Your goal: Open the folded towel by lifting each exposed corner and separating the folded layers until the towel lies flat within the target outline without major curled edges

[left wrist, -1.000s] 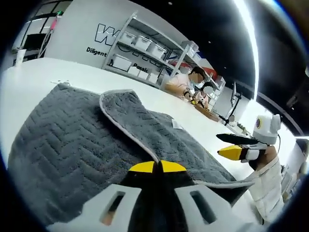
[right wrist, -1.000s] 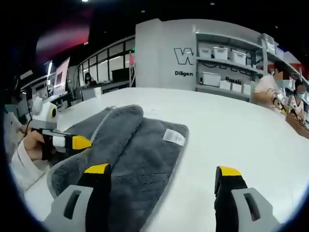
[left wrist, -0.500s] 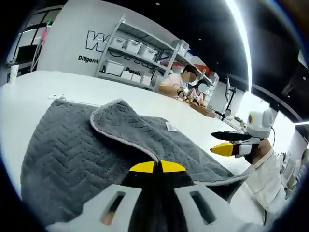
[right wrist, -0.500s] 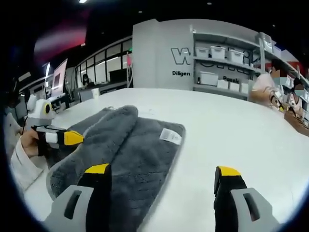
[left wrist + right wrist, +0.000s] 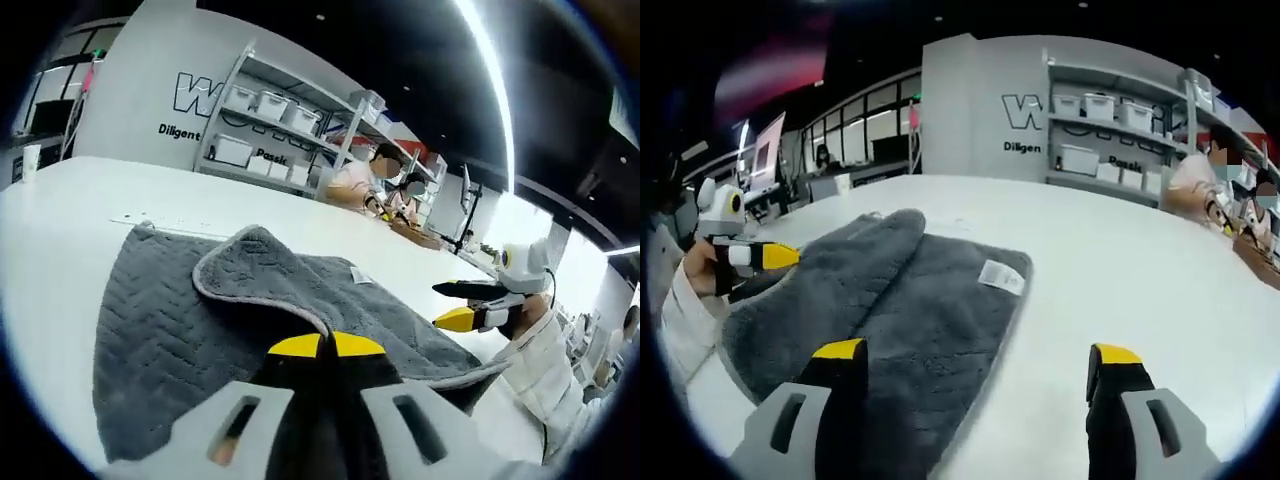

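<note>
Grey towel [image 5: 910, 300] lies on the white table [image 5: 1120, 260], part folded: one layer is lifted into a rolled hump across its middle, white label [image 5: 1001, 275] showing on the flat half. Left gripper [image 5: 327, 345], jaws clenched, grasps the towel's pale hem at the near edge and holds that layer up. Right gripper [image 5: 980, 352] stands with jaws spread wide and nothing between them, just beside the towel's edge. Beyond the towel: shelves [image 5: 1120, 135] with bins against a lettered wall; seated people [image 5: 365, 180] at the table's far end.
</note>
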Demonstrator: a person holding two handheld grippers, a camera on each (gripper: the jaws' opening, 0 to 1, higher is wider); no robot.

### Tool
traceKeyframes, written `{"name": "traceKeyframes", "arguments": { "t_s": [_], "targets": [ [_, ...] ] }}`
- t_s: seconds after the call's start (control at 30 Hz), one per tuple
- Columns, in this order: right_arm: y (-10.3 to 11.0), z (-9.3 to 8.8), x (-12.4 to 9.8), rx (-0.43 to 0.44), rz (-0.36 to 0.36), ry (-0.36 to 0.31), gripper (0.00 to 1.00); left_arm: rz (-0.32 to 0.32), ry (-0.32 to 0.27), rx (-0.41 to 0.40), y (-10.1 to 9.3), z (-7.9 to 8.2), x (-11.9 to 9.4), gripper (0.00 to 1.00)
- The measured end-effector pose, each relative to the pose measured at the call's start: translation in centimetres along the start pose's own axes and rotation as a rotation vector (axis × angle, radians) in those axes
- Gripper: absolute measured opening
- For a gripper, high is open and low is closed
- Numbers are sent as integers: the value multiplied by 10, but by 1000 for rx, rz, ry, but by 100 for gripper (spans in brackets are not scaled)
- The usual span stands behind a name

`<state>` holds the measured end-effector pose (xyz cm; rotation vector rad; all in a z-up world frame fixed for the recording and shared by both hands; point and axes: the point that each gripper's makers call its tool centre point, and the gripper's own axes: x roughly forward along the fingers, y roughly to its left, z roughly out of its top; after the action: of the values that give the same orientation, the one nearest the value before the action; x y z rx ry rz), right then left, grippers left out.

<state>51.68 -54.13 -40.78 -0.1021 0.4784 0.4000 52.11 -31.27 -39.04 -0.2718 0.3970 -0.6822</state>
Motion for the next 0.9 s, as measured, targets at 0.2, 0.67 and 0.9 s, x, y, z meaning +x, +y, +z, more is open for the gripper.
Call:
{"name": "traceKeyframes", "arguments": {
  "t_s": [0.2,0.67,0.9],
  "targets": [
    [3,-1,1,-5,11,6,90,3,-3,22,7,5,-8,1],
    [5,-3,2,-17,16,16,89,50,33,50,46,0,-29,1],
    [8,-5,3,-30,20,30,89,63,54,80,61,-3,-39,1]
  ]
}}
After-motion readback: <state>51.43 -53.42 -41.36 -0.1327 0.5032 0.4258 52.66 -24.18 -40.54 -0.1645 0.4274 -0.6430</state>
